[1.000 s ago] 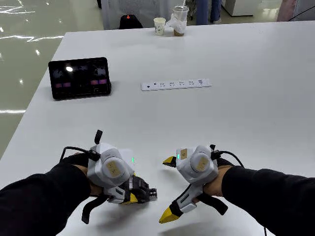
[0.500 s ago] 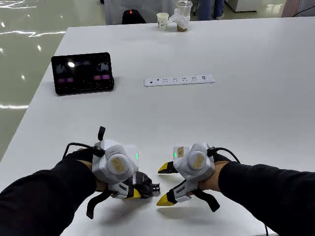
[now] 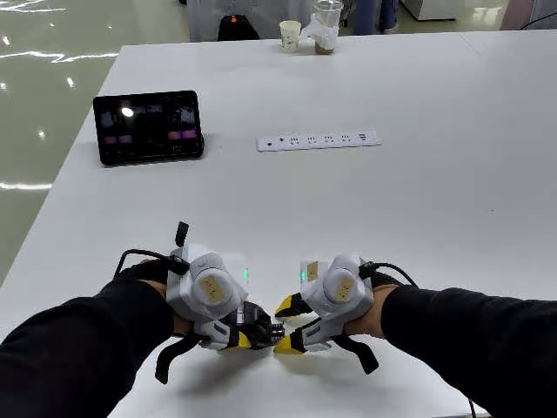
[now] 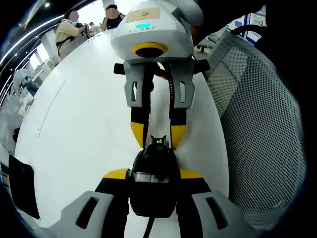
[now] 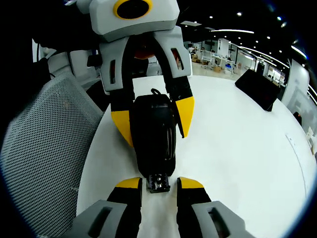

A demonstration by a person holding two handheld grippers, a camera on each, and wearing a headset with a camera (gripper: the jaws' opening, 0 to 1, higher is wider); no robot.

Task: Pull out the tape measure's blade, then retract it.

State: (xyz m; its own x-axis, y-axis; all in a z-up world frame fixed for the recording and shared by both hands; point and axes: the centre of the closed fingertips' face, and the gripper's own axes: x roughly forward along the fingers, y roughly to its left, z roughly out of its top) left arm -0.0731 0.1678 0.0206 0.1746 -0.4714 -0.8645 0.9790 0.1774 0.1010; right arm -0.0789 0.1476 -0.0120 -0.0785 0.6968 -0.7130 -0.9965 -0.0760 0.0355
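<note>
A white bench (image 3: 418,218) seen from above. A person in black sleeves holds 2 white grippers with yellow jaw tips, facing each other close to the near edge, about midway along it.

The left gripper (image 3: 237,338) pinches a black tape (image 3: 254,324) between its jaws, which press on the case's 2 sides. The case lies just above the bench, its mouth pointing toward the right gripper (image 3: 285,324). The tape's metal hook (image 3: 277,330) sticks out of that mouth, and no length of blade shows.

The right gripper's jaws are spread a little, 1 tip on each side of the hook. In the right gripper view a thin gap shows between each tip and the hook (image 5: 159,183), so the jaws are not pressed onto it.

Toward the far left corner a dark tablet (image 3: 148,126) stands propped up, its screen lit with small patches. Right of it, nearer the middle, a white power strip (image 3: 318,139) lies flat, running parallel to the far edge. At the far edge stand a paper cup (image 3: 290,36) and, just beside it, a clear plastic cup (image 3: 325,24).

In both gripper views a grey mesh chair (image 4: 257,124) sits at the near edge.
</note>
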